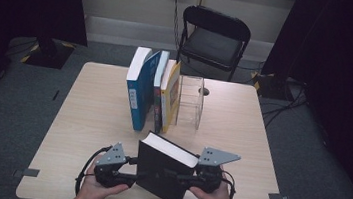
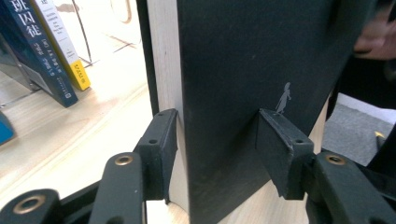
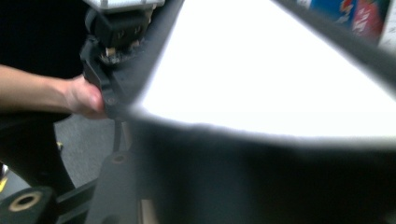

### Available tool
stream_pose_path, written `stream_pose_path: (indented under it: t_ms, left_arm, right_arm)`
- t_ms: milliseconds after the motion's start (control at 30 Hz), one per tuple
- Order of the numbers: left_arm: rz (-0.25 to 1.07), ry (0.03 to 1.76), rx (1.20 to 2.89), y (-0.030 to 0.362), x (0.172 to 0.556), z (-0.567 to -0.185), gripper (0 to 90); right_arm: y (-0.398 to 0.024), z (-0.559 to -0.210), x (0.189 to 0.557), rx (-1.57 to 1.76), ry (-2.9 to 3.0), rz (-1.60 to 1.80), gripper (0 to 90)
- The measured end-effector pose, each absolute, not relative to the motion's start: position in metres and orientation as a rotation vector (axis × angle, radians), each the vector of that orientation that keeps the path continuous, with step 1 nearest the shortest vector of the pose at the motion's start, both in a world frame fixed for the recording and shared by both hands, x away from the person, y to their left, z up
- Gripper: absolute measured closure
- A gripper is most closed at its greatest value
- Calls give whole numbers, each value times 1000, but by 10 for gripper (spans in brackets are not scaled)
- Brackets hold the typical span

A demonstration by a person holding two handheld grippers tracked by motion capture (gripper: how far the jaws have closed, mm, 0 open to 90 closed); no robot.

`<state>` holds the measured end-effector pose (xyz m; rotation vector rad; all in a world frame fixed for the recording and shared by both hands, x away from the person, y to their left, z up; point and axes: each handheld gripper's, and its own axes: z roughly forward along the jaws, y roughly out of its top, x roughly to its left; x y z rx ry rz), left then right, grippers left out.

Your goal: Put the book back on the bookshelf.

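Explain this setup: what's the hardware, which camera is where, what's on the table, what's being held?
No robot: a person holds a handheld two-jaw gripper in each hand. The high view looks down from above the person's side; the two gripper views ride on the grippers.

On the wooden table, three books stand against a clear acrylic holder.

The left gripper and right gripper hold a black book upright between them. The left gripper view shows its jaws clamped on the book's edge; the right gripper view is blurred.
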<state>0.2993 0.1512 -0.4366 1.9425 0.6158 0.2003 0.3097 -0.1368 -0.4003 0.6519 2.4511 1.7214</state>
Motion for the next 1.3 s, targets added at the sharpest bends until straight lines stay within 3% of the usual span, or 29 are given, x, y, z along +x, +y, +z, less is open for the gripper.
stream_pose_path:
  t_ms: [533, 933, 1300]
  left_arm:
    - [190, 681, 1922, 124, 333, -438, 456]
    - [166, 1000, 2066, 193, 356, -473, 278]
    - [293, 1097, 2118, 209, 371, -488, 275]
  right_arm:
    - [-157, -396, 319, 792, 2296, 1597, 508]
    - [-190, -395, 319, 926, 2145, 1495, 509]
    - [-189, -394, 345, 1005, 2056, 1444, 510]
